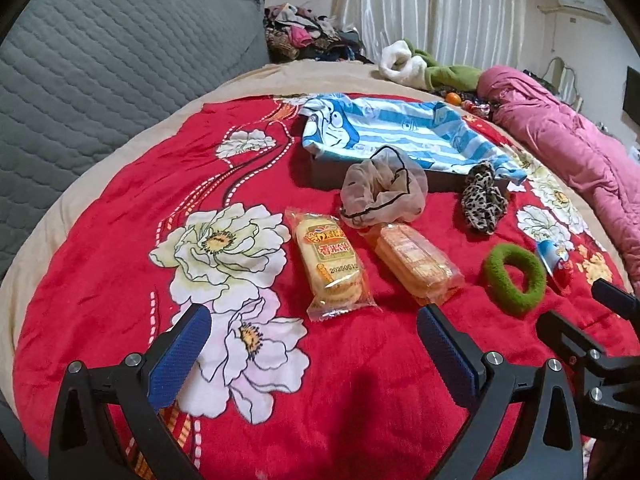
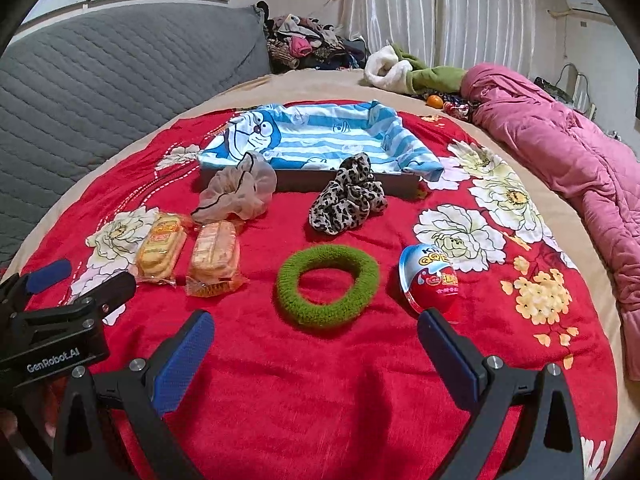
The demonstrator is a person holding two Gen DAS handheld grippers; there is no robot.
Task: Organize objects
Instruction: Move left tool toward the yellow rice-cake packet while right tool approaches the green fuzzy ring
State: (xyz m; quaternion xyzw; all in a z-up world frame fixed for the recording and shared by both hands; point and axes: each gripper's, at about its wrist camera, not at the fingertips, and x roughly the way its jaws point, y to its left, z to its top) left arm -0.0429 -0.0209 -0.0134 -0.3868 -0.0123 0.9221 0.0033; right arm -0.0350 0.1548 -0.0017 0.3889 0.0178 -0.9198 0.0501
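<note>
On a red floral blanket (image 1: 120,216) lie two cracker packets (image 1: 330,260) (image 1: 416,266), a beige scrunchie (image 1: 382,188), a leopard scrunchie (image 1: 482,200), a green ring scrunchie (image 2: 328,286) and a red-and-white chocolate egg (image 2: 430,284). Behind them stands a shallow box lined with a blue striped cartoon cloth (image 2: 320,136). My left gripper (image 1: 314,354) is open, just short of the packets. My right gripper (image 2: 316,354) is open too, hovering in front of the green ring and the egg. Neither holds anything.
A grey quilted headboard (image 1: 100,60) rises on the left. A pink quilt (image 2: 560,152) lies along the right side. Green and white clothing (image 2: 404,68) and a pile of clothes (image 2: 308,46) sit at the back by white curtains (image 2: 436,8).
</note>
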